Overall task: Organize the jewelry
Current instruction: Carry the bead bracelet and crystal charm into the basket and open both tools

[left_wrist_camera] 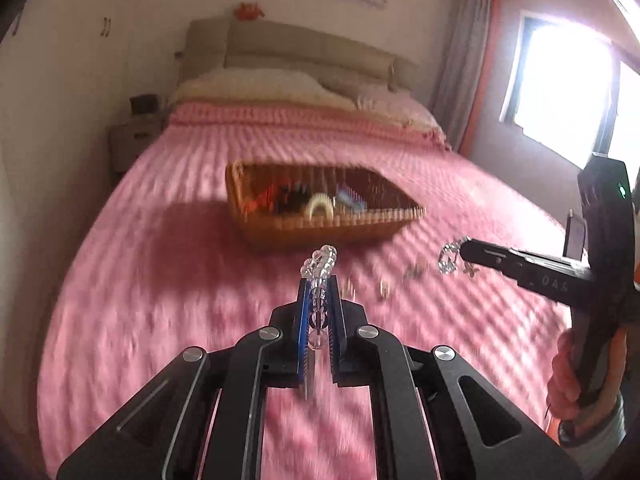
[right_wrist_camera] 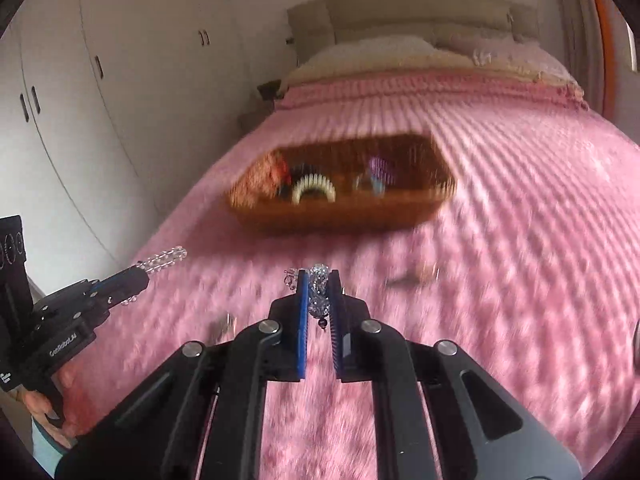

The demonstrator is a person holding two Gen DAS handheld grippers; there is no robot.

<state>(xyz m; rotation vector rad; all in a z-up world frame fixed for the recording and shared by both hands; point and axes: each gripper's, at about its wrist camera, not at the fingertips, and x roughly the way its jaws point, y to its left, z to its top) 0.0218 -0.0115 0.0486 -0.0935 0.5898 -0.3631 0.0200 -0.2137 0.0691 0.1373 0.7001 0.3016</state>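
Observation:
A woven basket [left_wrist_camera: 340, 228] [right_wrist_camera: 344, 216] sits on the pink bedspread and holds several pieces: a cream beaded bracelet [left_wrist_camera: 319, 205] [right_wrist_camera: 314, 189], dark, red and purple items. My left gripper [left_wrist_camera: 319, 280] [right_wrist_camera: 148, 268] is shut on a clear bead bracelet [left_wrist_camera: 320, 262] [right_wrist_camera: 166, 258], held above the bed short of the basket. My right gripper [right_wrist_camera: 319, 280] [left_wrist_camera: 460, 250] is shut on a silvery sparkly bracelet [right_wrist_camera: 319, 292] [left_wrist_camera: 448, 258], also above the bed. Small loose jewelry pieces [left_wrist_camera: 384, 290] [right_wrist_camera: 408, 278] lie on the bedspread between the grippers and the basket.
The pink bedspread [left_wrist_camera: 180, 300] covers a large bed with pillows [left_wrist_camera: 260, 84] and a beige headboard behind. A nightstand [left_wrist_camera: 134, 140] and white wardrobe [right_wrist_camera: 80, 120] stand at the left. A bright window [left_wrist_camera: 568, 92] is at the right.

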